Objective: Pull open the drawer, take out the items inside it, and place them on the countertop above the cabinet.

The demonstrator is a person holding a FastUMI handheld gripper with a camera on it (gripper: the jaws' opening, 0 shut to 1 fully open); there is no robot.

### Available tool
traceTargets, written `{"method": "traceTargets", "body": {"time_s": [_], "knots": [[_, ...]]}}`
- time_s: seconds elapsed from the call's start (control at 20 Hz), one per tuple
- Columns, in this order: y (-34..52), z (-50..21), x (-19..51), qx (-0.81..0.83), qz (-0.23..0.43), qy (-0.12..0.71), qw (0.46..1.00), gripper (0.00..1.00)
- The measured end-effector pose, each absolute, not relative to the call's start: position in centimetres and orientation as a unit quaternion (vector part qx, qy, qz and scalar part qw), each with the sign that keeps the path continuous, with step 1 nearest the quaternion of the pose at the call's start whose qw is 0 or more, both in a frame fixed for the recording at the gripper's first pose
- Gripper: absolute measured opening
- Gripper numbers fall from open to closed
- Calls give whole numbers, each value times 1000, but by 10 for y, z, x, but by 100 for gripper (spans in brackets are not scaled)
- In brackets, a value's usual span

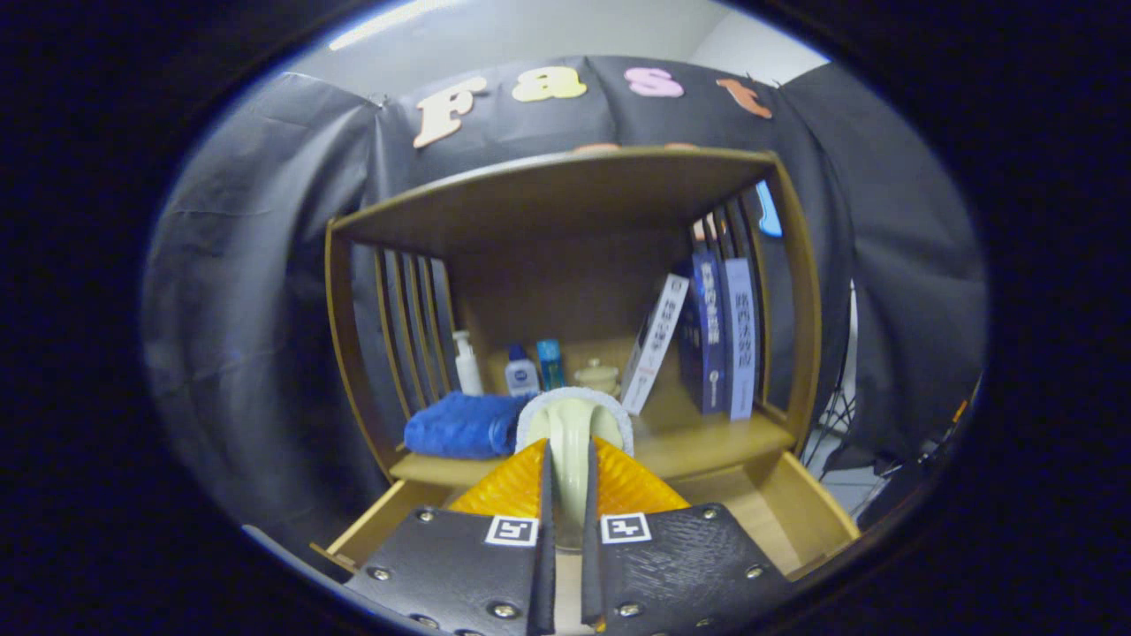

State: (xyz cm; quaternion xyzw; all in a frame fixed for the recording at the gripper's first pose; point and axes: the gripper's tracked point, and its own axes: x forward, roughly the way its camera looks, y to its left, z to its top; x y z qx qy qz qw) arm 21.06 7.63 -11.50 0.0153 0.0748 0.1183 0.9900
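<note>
My gripper (570,464) is shut on the pale handle of a brush-like item (574,420) whose round white fuzzy head points ahead, level with the front edge of the countertop (707,437). Both fingers press on the handle from either side. Below the fingers the wooden drawer (808,508) stands pulled open; its inside is mostly hidden behind the gripper. A rolled blue cloth (464,426) lies on the countertop just left of the item's head.
On the countertop, under a wooden shelf roof (565,190), stand a white pump bottle (466,364), two small bottles (530,369) and a small lidded jar (598,375). Books (720,344) lean at the right. Slatted side walls (411,327) close in the shelf.
</note>
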Motion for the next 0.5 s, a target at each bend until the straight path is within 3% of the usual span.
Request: {"method": "traceTargets", "body": {"time_s": [0.5], "knots": [[93, -68, 283, -2, 102, 16, 995, 11]]}}
